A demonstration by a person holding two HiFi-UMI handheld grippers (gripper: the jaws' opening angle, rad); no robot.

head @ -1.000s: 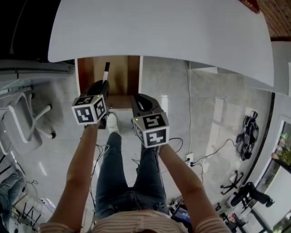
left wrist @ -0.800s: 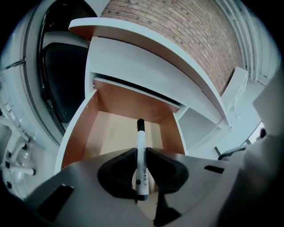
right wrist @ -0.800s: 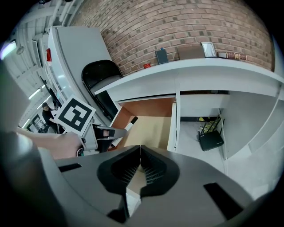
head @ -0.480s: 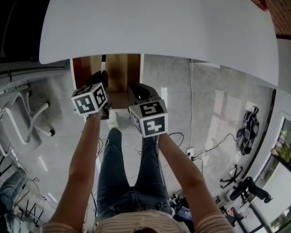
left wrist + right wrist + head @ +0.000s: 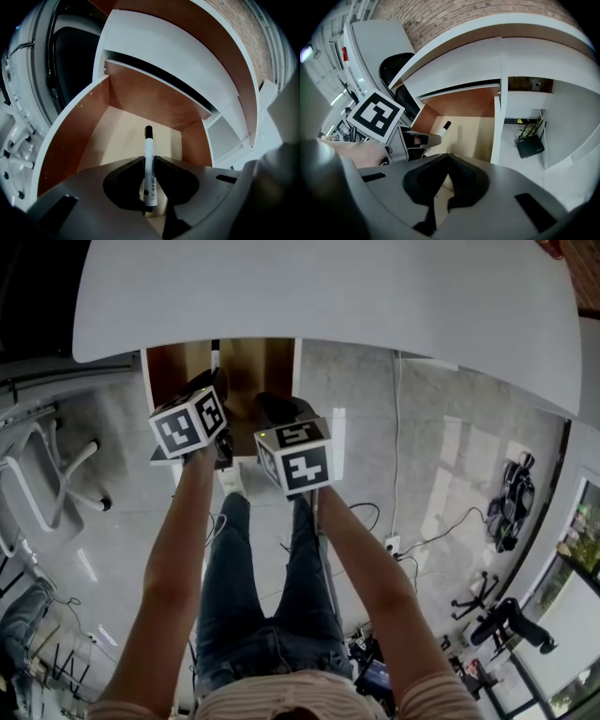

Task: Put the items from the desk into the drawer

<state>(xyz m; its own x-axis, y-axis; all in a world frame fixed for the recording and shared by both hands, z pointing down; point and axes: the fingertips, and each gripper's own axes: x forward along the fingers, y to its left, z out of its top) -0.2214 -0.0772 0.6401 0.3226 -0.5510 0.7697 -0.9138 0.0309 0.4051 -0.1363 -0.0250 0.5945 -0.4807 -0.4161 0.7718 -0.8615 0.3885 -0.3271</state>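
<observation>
Left gripper is clamped on a marker, pinched low on the barrel, with the black cap pointing away from the person and out over the open drawer. The drawer juts out from under the near edge of the desk, toward its left corner. Right gripper hangs just beside the left one, jaws pressed together with nothing between them. The marker sits above the drawer floor, not touching it as far as I can judge. The step in hand looks like the drop-off. To do it well, lower the left gripper until the capped end is close to the pale floor. Line the barrel up with the drawer's length, away from the brown side walls, then part the jaws slowly so the marker lies down rather than bouncing or rolling. Mind the desk's near edge overhead and come in low. Right gripper is best held off the drawer front; it may be wanted for pushing it shut.
</observation>
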